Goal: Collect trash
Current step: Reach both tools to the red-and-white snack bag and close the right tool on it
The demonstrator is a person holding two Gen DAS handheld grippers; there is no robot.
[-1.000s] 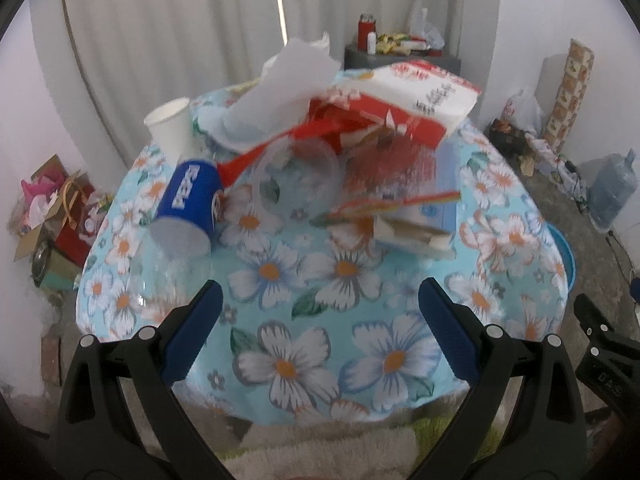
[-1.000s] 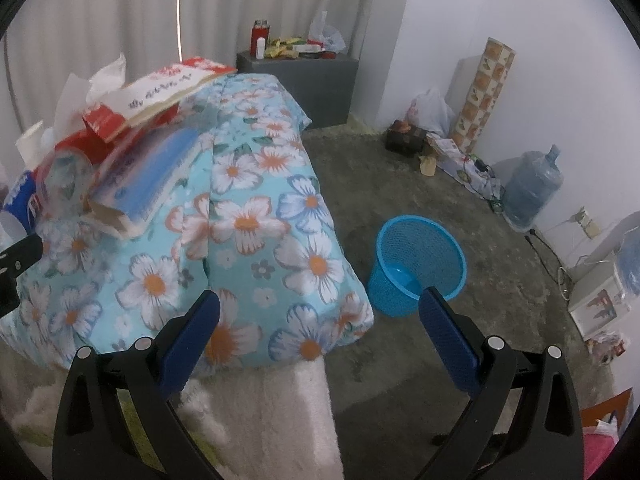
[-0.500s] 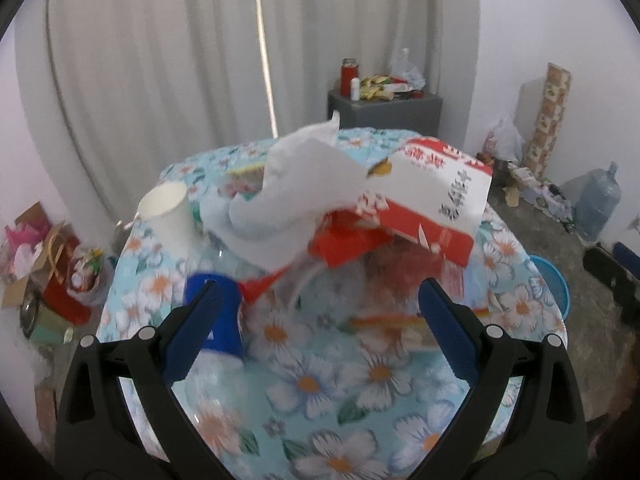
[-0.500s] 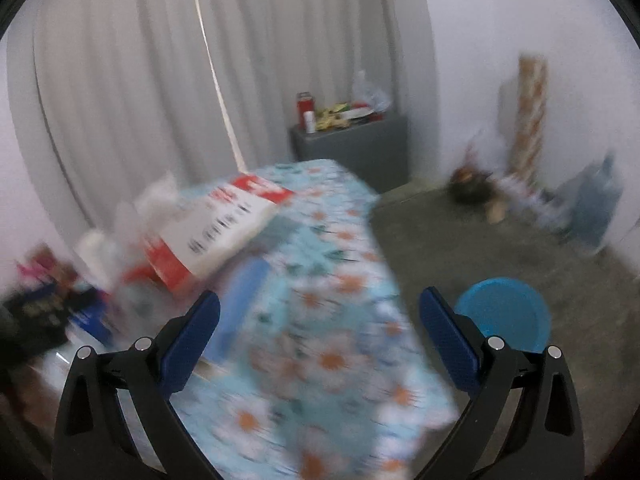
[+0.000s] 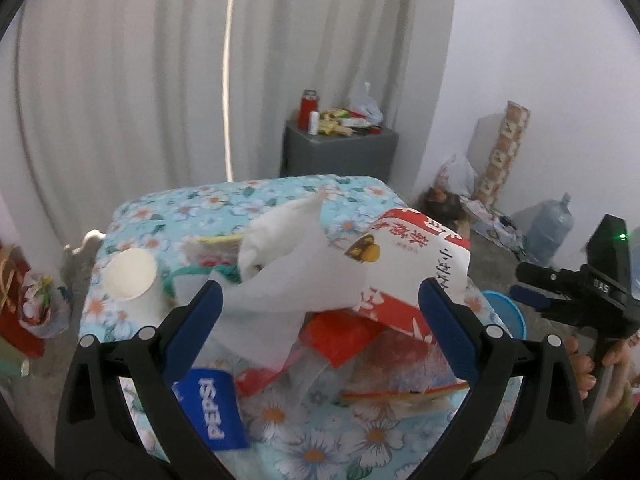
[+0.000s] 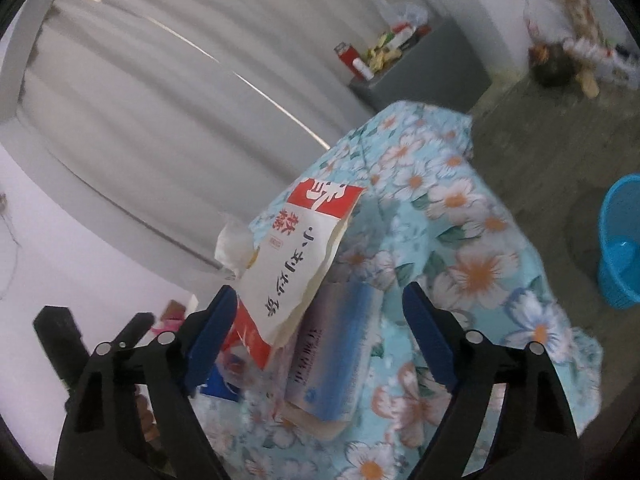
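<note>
Prob. a home rm: floral tablecloth (image 5: 224,204), curtains (image 5: 120,80), water jug (image 5: 548,228).

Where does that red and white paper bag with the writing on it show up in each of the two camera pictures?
Left wrist view: red and white paper bag sits right of centre, atop the trash pile.
Right wrist view: the bag is centre-left, leaning over a blue box.
Shared landmark: the blue basket on the floor.

tablecloth (image 5: 304,452): glossy floral plastic | tissue (image 5: 288,276): matt paper | basket (image 6: 622,240): plastic mesh
</note>
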